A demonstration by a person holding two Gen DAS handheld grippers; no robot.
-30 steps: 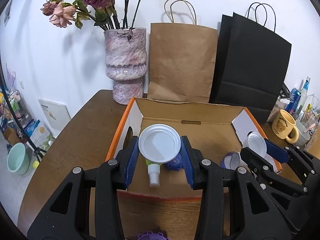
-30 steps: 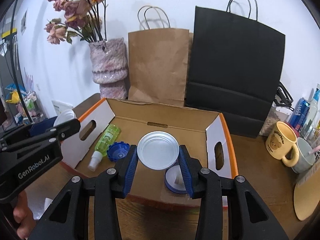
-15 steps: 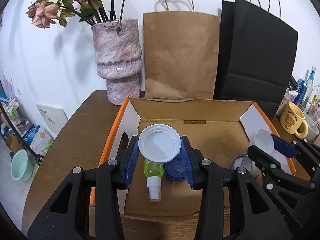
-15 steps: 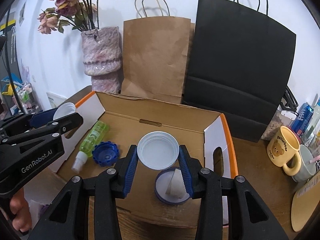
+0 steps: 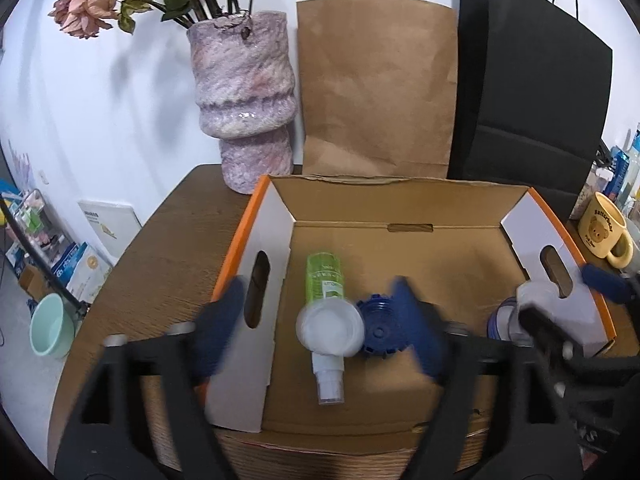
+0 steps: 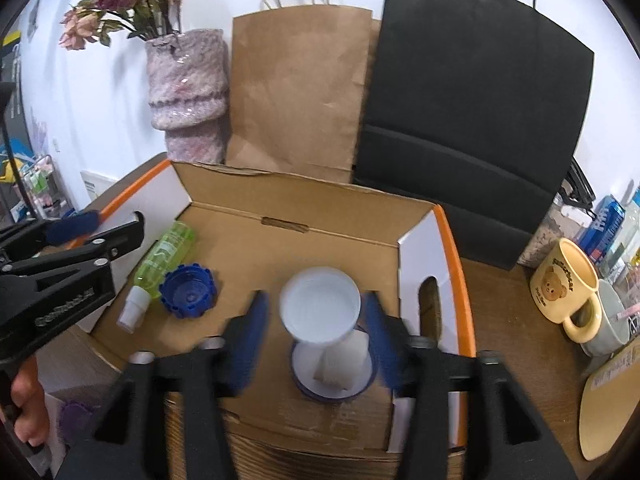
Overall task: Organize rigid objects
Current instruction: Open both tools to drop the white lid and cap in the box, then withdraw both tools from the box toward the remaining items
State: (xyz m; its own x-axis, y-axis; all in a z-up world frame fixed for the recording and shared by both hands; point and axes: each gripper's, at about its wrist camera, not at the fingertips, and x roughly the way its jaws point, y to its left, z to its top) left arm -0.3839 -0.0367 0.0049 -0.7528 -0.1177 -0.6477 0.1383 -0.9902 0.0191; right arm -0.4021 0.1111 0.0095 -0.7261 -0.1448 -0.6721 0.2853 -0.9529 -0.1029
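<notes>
Starting at far left in the left wrist view: pink vase [image 5: 244, 92] with dried flowers against the wall, then brown bag [image 5: 376, 88], black bag [image 5: 532, 108], and yellow mug [image 5: 606, 230] beyond the box's right wall. Lower down, open cardboard box [image 5: 400, 204] on a wooden table [image 5: 172, 232]. Left gripper [image 5: 318, 316] blurred, jaws spread wide, straddling the box's left wall with one finger outside and the other inside, clasping nothing. Between those fingers, touching neither: green bottle [image 5: 324, 280] lying flat on the box floor, white nozzle toward the camera, with a white lid [image 5: 330, 326] over its neck; resting on it or just above it, cannot tell. Just right of that, meeting the lid's edge in view: blue cap [image 5: 376, 328], open side up. Further right, in the right wrist view: right gripper [image 6: 314, 320], likewise blurred and parted, gripping nothing. Second lid [image 6: 320, 306] between its fingers with a gap on each side, over a blue-rimmed dish [image 6: 332, 368] near the box's right wall; contact between the two unclear.
</notes>
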